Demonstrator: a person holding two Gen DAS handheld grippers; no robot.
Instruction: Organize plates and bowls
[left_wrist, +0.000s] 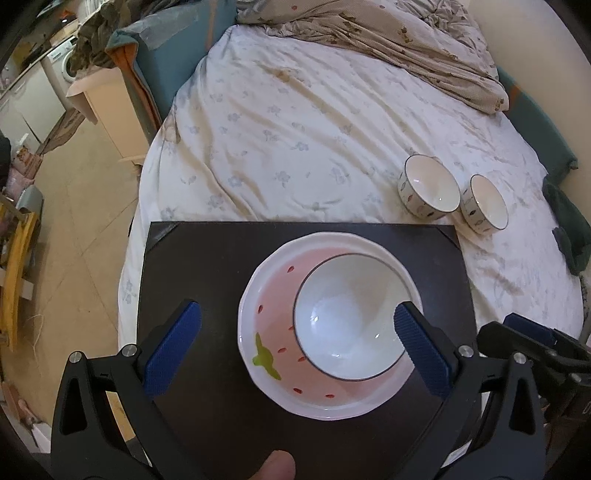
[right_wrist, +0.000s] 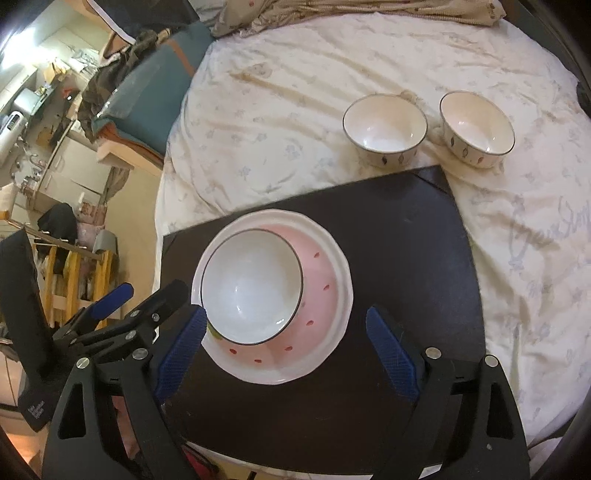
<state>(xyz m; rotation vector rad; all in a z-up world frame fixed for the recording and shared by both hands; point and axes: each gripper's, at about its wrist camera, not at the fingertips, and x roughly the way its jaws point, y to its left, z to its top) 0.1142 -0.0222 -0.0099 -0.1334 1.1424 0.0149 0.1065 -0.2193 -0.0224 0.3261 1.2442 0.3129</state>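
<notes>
A pink strawberry-patterned plate (left_wrist: 273, 332) (right_wrist: 321, 280) lies on a black board (left_wrist: 192, 266) (right_wrist: 406, 258) on the bed. A white bowl (left_wrist: 347, 317) (right_wrist: 251, 288) with a dark rim sits inside it, off-centre. Two smaller cream bowls (left_wrist: 428, 188) (left_wrist: 484, 205) stand side by side on the sheet just beyond the board's far right corner, bowl one (right_wrist: 384, 129) and bowl two (right_wrist: 476, 127). My left gripper (left_wrist: 297, 312) hovers open above the plate and bowl, its pads touching neither. My right gripper (right_wrist: 285, 314) is open too, above the plate's near side, holding nothing.
The bed carries a floral white sheet (left_wrist: 295, 129) with a crumpled beige blanket (left_wrist: 424, 48) at its far end. A teal cushion (right_wrist: 155, 92) and the floor (left_wrist: 74, 240) lie to the left, with a yellow wooden rack (right_wrist: 70, 280). A thumb (left_wrist: 277, 467) shows at the bottom edge.
</notes>
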